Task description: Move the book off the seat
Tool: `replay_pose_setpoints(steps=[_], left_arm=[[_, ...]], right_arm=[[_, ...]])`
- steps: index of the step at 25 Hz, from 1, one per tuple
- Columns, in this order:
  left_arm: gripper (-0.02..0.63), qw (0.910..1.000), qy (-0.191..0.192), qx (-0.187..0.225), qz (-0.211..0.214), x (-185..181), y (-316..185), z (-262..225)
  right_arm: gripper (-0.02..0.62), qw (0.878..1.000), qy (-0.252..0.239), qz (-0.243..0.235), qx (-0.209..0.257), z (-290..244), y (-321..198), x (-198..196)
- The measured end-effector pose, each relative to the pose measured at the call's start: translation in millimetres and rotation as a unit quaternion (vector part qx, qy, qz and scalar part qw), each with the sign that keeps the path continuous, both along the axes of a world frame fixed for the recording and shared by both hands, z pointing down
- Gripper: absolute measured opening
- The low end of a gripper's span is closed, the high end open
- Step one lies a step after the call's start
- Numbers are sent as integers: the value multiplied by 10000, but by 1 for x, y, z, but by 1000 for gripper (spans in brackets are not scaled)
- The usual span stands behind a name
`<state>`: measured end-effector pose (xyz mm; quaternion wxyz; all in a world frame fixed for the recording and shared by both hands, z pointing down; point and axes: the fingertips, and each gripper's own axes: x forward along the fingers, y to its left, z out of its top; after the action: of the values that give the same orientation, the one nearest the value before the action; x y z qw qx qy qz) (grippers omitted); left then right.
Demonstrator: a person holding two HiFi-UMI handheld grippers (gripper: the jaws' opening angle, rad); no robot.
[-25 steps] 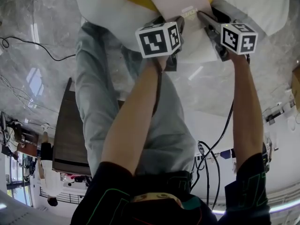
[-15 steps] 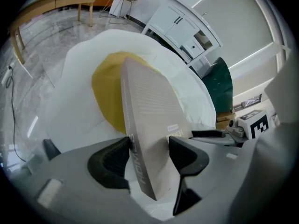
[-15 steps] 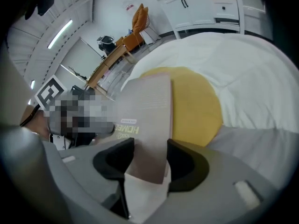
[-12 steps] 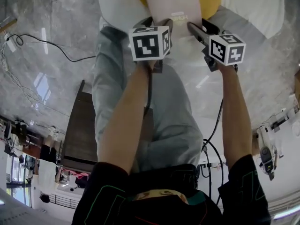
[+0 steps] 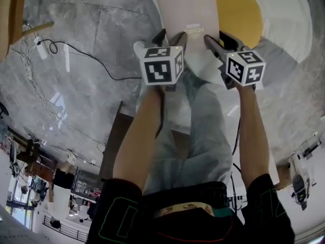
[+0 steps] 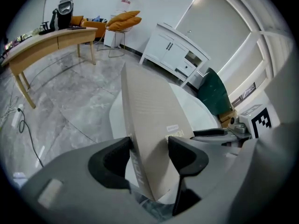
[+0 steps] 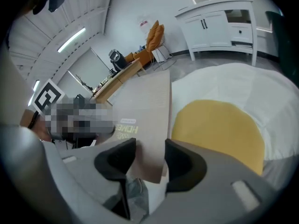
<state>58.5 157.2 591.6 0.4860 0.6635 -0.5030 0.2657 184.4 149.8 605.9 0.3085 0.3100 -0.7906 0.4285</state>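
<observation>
A beige book (image 5: 188,9) hangs in the air between my two grippers, its near end over the person's grey trouser legs. My left gripper (image 5: 172,36) is shut on its spine side; in the left gripper view both pads (image 6: 184,155) press on the book (image 6: 154,106). My right gripper (image 5: 219,38) holds the other edge. There the jaws are closing, with the book's corner (image 7: 145,106) between the pads. The white round seat (image 5: 297,19) with its yellow cushion (image 5: 238,14) lies bare at the upper right, beside the book.
Grey marble floor (image 5: 91,100) spreads to the left, with a black cable (image 5: 76,52) across it. A dark low piece of furniture (image 5: 117,141) stands by the person's left leg. A wooden desk (image 6: 51,38) and a white cabinet (image 6: 173,55) stand farther off.
Both grippers have carried the book off the yellow cushion, toward the person and the floor side. The cushion, covered before, now lies bare to the right.
</observation>
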Motion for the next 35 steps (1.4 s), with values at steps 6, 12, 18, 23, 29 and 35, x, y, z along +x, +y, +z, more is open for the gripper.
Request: replay_pose_setpoints(steps=[6,12,18,23,29,35], left_arm=[[268,9971,-131,465,-581,-138,-27,-34],[265,9889,-292,891,-1154,-254,-46,-85],[261,9752,-567,1141,-1811,-364,-65,-122],[261,9646,-648,1401,-2140,-426,-76,-159],[261,9516,-711,1604,-2523,-478,-95,-183],[261,9456,-689,1485,-2813,-519,-134,-184]], right_arm=[[195,9982,-80,-478,364,-32,-41,-140],[195,9925,-240,-988,684,-80,-75,-260],[195,9797,-296,-1689,1042,-117,-111,-378],[195,9709,-437,-1954,1311,-156,-130,-443],[195,9611,-502,-2298,1446,-180,-157,-500],[195,9555,-472,-2578,1354,-182,-201,-545]])
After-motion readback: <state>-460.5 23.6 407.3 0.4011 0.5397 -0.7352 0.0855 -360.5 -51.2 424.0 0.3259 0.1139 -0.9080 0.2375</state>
